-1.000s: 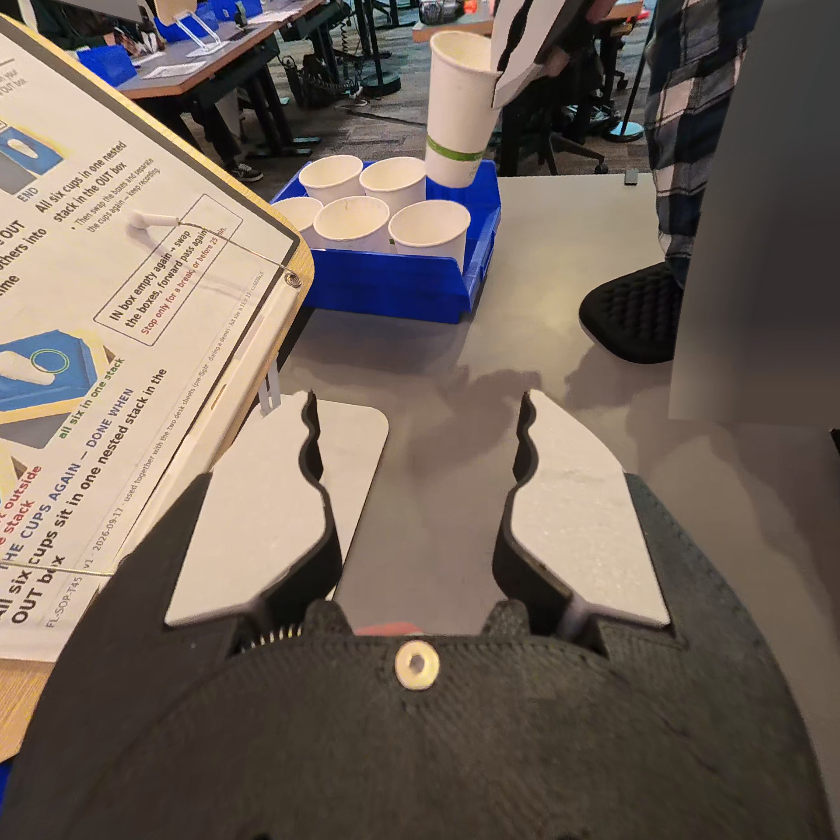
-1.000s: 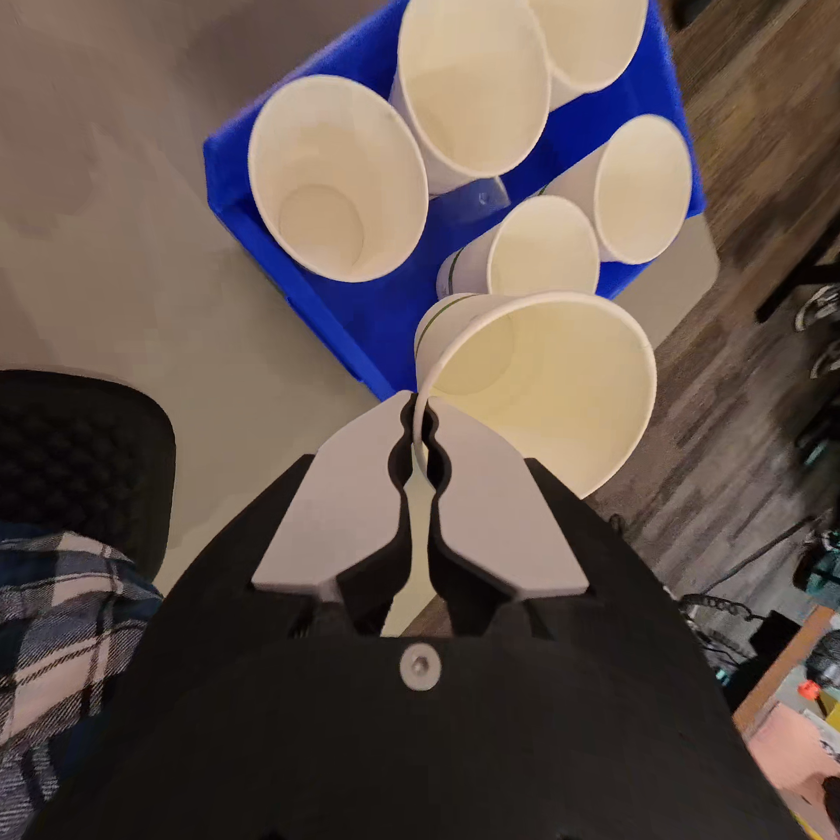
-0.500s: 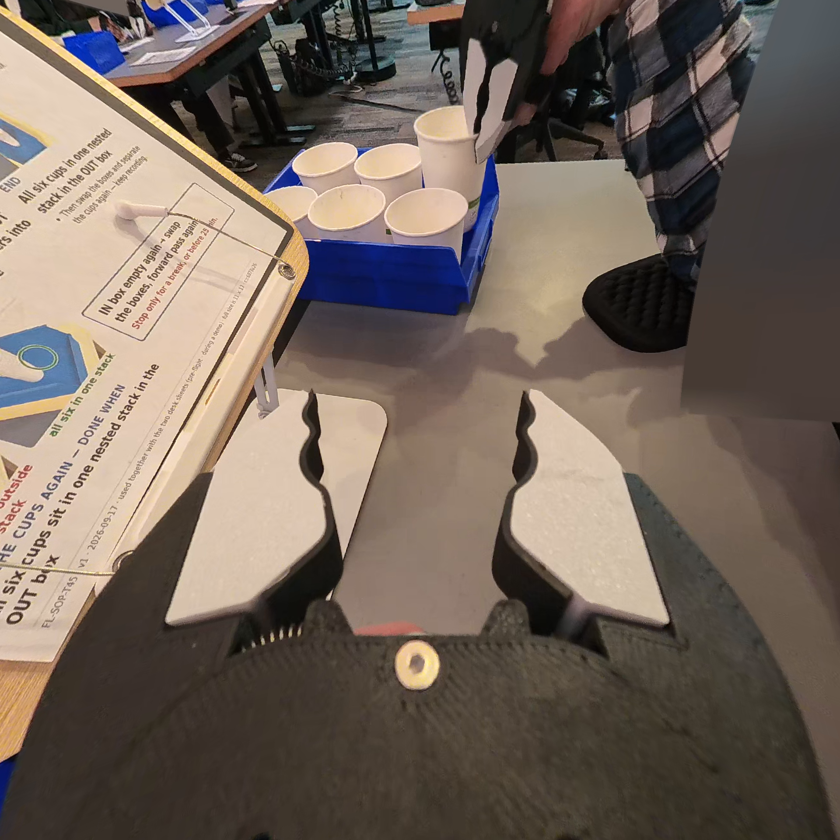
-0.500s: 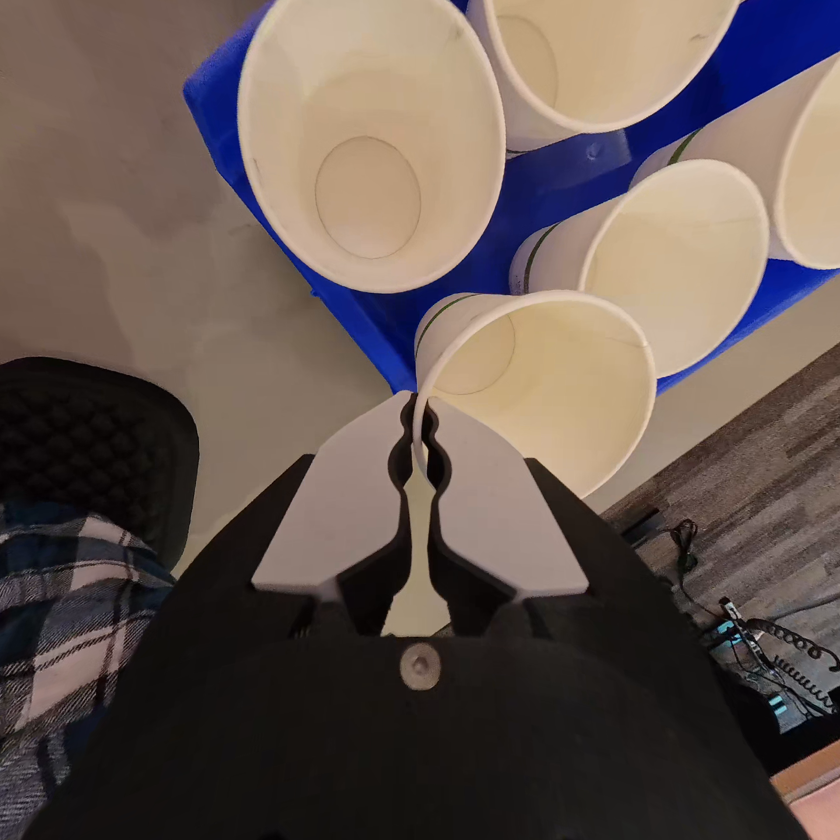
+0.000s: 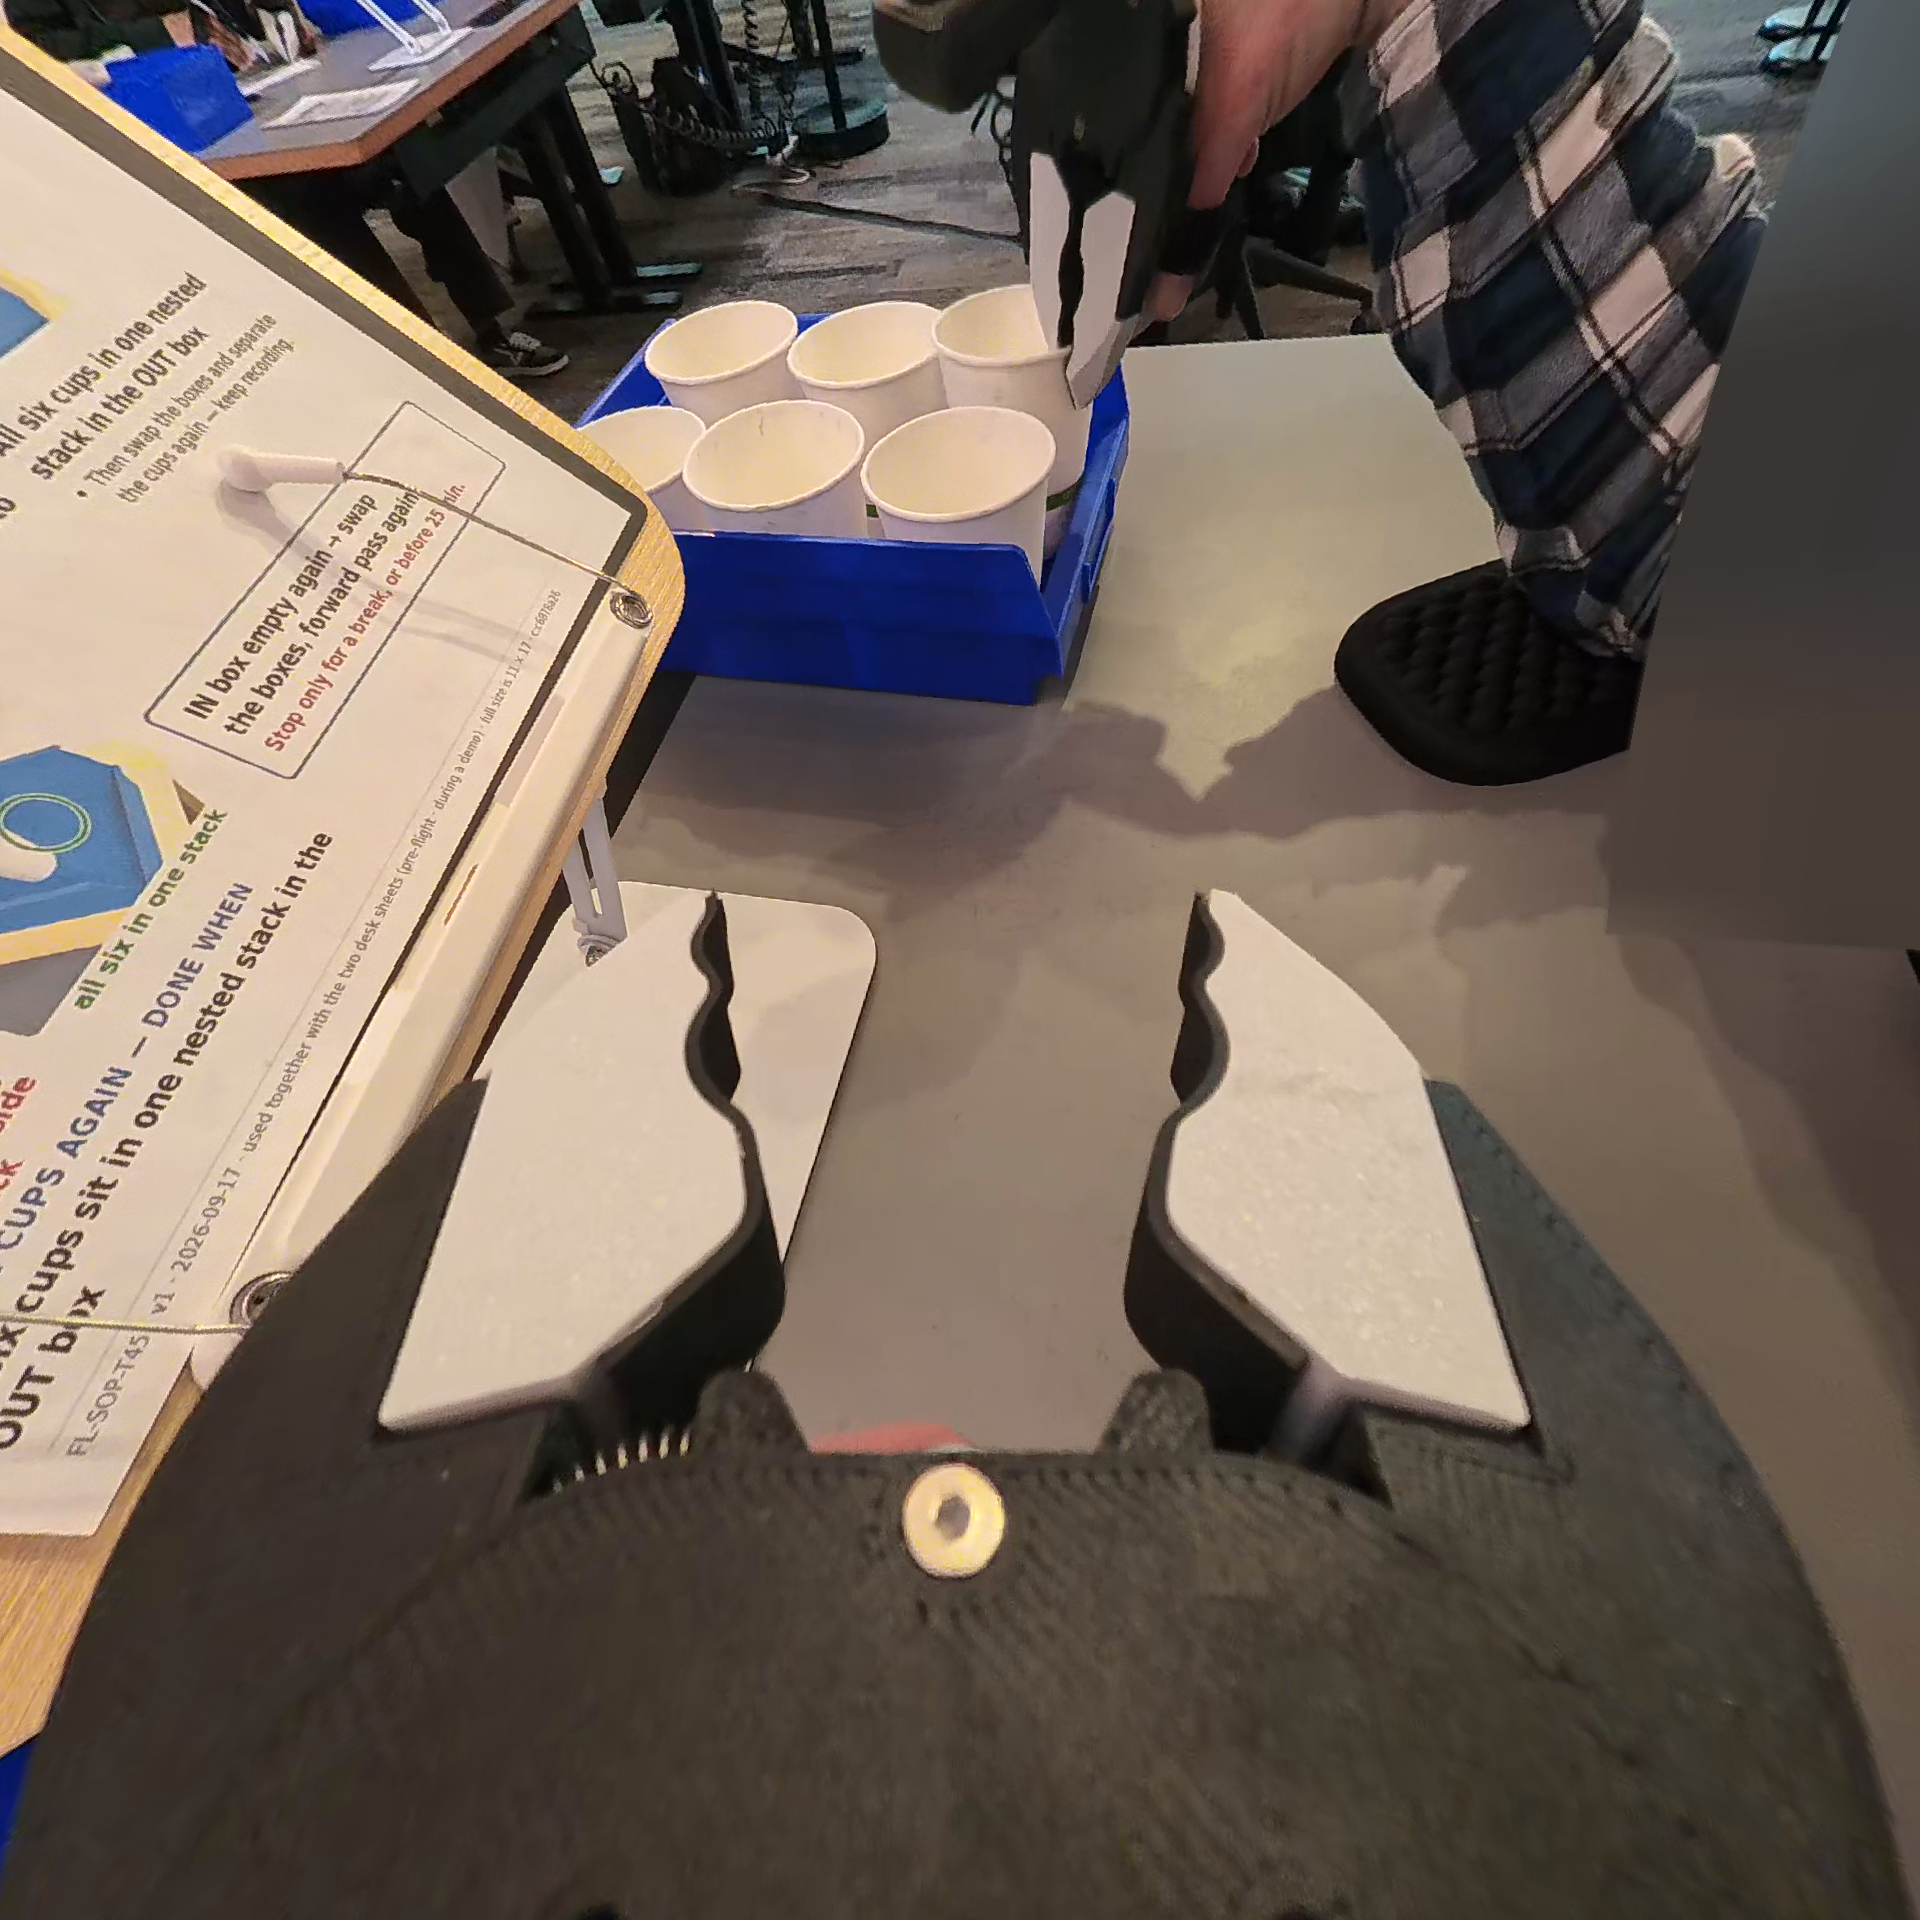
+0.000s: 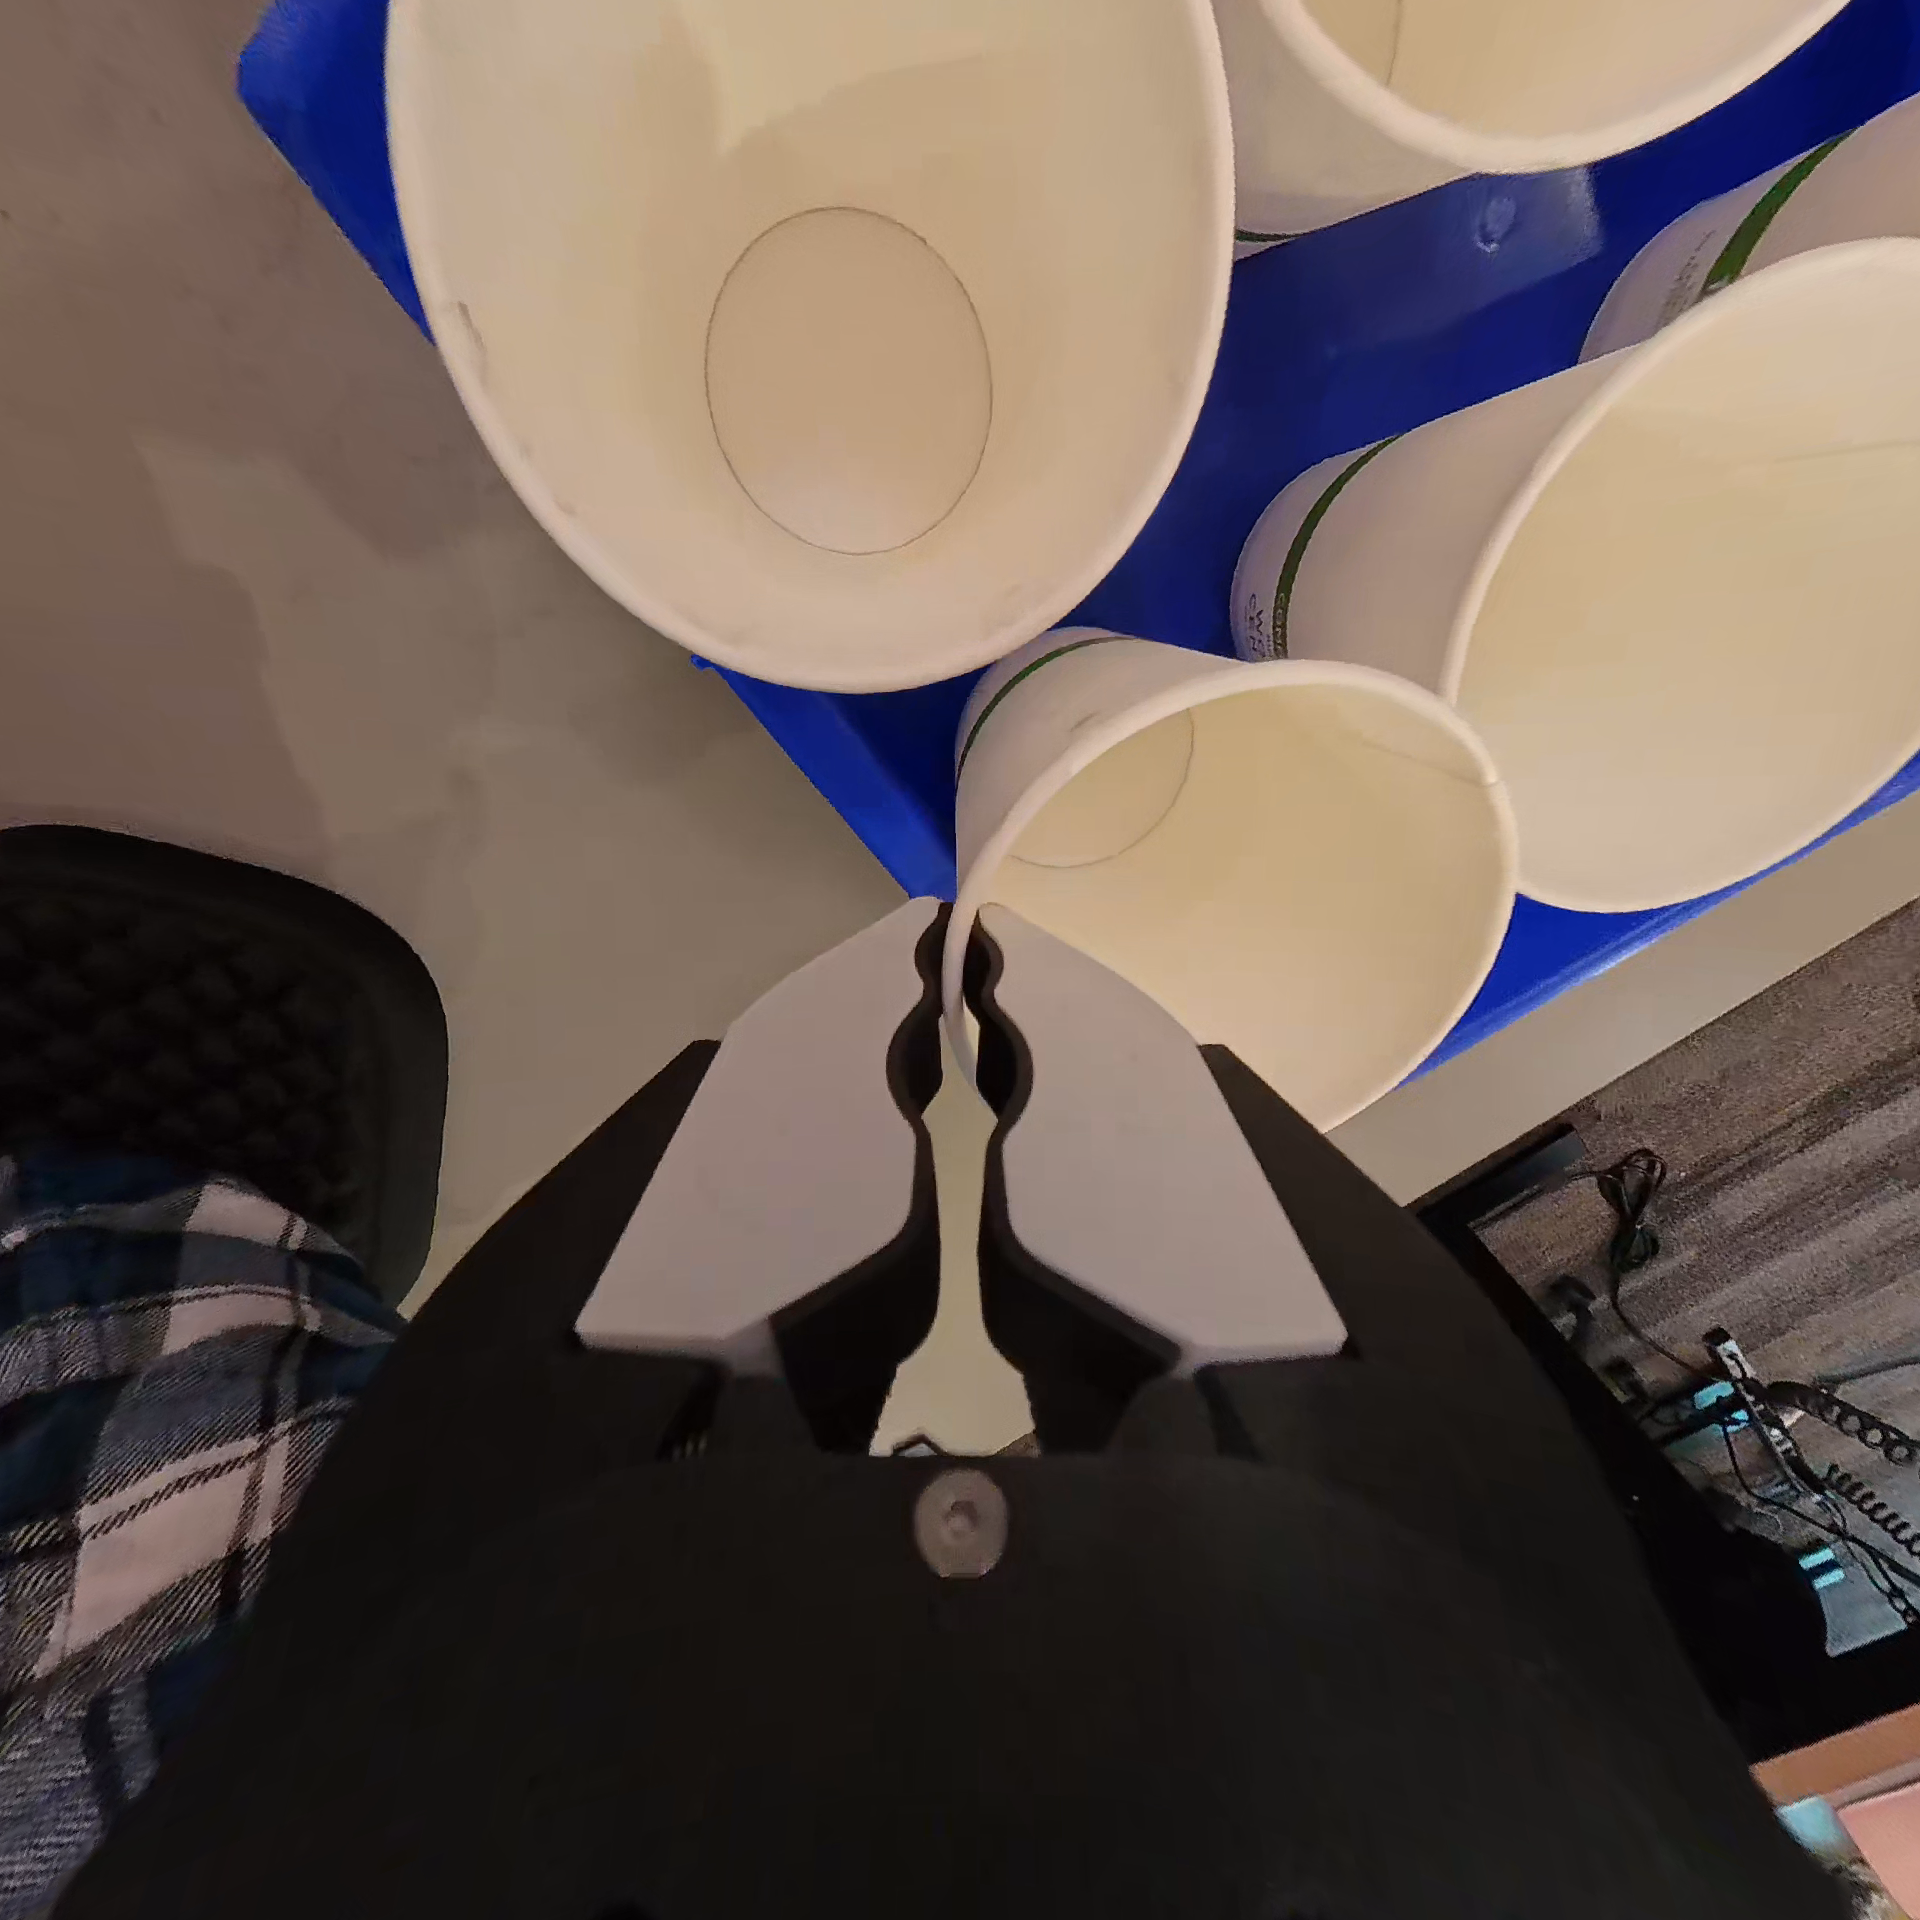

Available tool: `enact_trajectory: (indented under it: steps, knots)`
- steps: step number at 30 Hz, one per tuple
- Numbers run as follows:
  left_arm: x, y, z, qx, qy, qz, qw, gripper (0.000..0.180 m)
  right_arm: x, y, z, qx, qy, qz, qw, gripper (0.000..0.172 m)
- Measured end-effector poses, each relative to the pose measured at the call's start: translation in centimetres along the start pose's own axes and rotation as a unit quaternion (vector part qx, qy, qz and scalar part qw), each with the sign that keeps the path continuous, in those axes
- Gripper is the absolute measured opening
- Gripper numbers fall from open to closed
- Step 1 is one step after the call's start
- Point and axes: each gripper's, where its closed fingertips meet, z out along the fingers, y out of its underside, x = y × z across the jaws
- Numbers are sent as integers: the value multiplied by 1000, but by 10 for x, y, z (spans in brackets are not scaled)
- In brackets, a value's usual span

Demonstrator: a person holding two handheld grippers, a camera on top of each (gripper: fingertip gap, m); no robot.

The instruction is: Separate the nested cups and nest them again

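All six white cups [image 5: 774,478] stand apart in the blue bin [image 5: 862,623]. The right gripper [image 6: 958,935] pinches one cup's [image 6: 1247,873] rim there. The left gripper [image 5: 956,914] waits wide open, empty. Nesting is left, I think.

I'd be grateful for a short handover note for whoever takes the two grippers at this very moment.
Left gripper: open, holding nothing, over bare table.
Right gripper: shut on the rim of a white paper cup, at the back right corner of the blue bin.
Five other cups stand singly in the bin.
Done: all six separated.
Left: release this cup if it is seated, then nest all six again.
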Motion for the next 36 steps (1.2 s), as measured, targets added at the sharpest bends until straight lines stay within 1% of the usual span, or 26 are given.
enact_trajectory:
  steps: [5, 9, 13, 15, 19, 22, 26, 28, 31, 33, 36]
  knots:
    - [1, -1, -2, 1, 1, 2, 1000, 82, 2, 1, 6, -37, 15, -1, 999, 1]
    - [1, -2, -3, 1, 0, 3, 1000, 82, 1, 0, 11, -57, 12, 8, 998, 2]
    - [1, -2, -3, 1, 0, 5, 1000, 82, 2, 3, 12, -59, 8, 25, 998, 4]
    - [1, -2, -3, 0, 0, 5, 1000, 82, 2, 1, 10, -50, 11, 23, 998, 15]
    - [0, -2, -3, 0, -2, 5, 1000, 83, 6, -2, 3, -37, 32, 25, 998, 44]
    - [-1, -1, -3, -3, -6, 6, 1000, 85, 8, -2, -7, -21, 49, 27, 998, 56]
    - [-4, -1, -7, -3, -14, 6, 1000, 88, 9, -6, -30, 17, 83, 23, 996, 60]
    - [-9, -2, -11, -4, -24, 6, 1000, 90, 9, -12, -45, 43, 107, 17, 993, 58]
    - [-17, -3, -20, -3, -43, 7, 999, 90, 4, -29, -66, 89, 139, -6, 986, 54]
    - [-26, -2, -30, -8, -66, 13, 998, 91, 6, -37, -79, 111, 167, -6, 980, 52]
    - [-46, 1, -52, -17, -115, 18, 993, 91, 19, -49, -99, 167, 205, 9, 964, 48]
